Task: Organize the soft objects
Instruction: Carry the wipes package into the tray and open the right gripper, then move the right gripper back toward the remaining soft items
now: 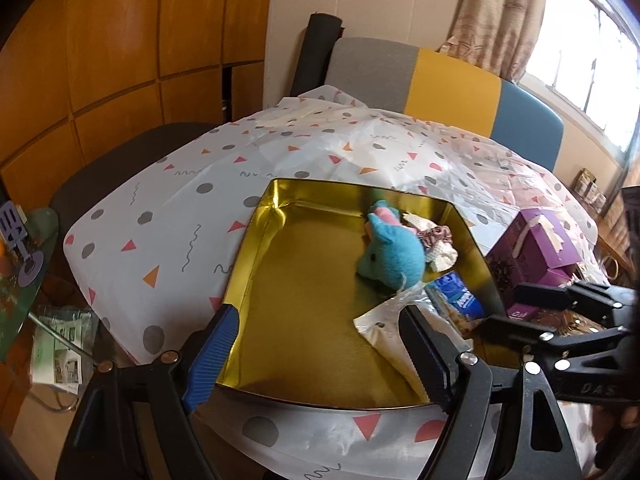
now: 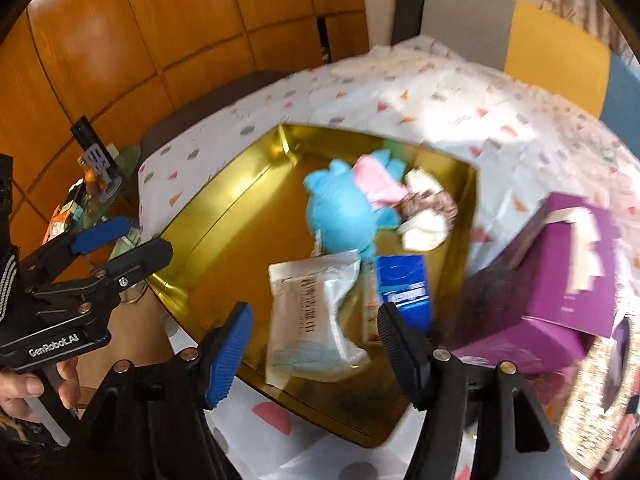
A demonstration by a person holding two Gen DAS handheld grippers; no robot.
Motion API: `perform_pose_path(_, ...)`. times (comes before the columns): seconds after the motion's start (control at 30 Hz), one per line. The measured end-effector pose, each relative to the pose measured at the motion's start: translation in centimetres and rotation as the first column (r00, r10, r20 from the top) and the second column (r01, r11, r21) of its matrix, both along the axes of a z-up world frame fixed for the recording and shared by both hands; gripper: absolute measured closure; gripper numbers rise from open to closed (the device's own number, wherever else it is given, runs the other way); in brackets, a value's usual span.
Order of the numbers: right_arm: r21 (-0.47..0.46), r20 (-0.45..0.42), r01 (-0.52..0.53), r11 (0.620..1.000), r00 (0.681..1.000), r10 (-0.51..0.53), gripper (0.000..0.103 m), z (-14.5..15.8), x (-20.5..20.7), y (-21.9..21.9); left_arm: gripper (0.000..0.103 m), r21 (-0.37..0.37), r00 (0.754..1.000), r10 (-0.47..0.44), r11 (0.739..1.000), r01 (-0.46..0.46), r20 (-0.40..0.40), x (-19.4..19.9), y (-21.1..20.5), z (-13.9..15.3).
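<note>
The right tool (image 2: pixel 316 340) hangs with its jaws apart and empty over the white wipes pack (image 2: pixel 310 320) inside the gold tin (image 2: pixel 224 216); the left tool (image 1: pixel 320 356) is apart too, so the dropping step looks done and the next soft thing needs finding.

You get bright daylight from the window (image 1: pixel 592 44) washing out the patterned cloth (image 1: pixel 168 216) and glaring off the gold tin (image 1: pixel 304 280), while fisheye bending darkens both views' corners and the right wrist view looks smeared, probably motion blur.
</note>
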State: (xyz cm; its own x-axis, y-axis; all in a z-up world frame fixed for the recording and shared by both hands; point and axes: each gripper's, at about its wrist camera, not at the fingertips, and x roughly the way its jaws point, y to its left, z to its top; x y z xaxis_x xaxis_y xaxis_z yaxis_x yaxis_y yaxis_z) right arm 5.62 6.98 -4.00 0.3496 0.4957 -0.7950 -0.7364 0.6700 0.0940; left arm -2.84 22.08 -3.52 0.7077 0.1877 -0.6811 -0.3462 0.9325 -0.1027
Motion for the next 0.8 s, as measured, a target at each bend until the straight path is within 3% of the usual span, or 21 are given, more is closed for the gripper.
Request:
perform_pose_path(0.27,0.013,0.178,0.11,0.994,0.978,-0.111,0.037,3.5,-0.6,-5.9,0.017,0.038,0.998,-0.054,0.998,0.054,0.022,-0.1,-2.1,1.1)
perform_pose_path(0.5,0.041,0.261,0.3,0.953,0.918,-0.3,0.037,5.7,0.7,-14.2,0.016,0.062,0.994,-0.109,0.992,0.107,0.026,0.1,-4.2,1.9)
perform_pose_path(0.63,0.065,0.284,0.443,0.894,0.851,-0.442,0.037,6.4,2.0,-19.8,0.016,0.071,0.989,-0.142,0.988,0.14,0.026,0.3,-5.4,2.1)
perform_pose_path(0.8,0.102,0.286,0.652,0.751,0.704,-0.65,0.037,6.2,3.6,-27.9,0.016,0.088,0.981,-0.192,0.978,0.189,0.025,0.5,-7.2,2.3)
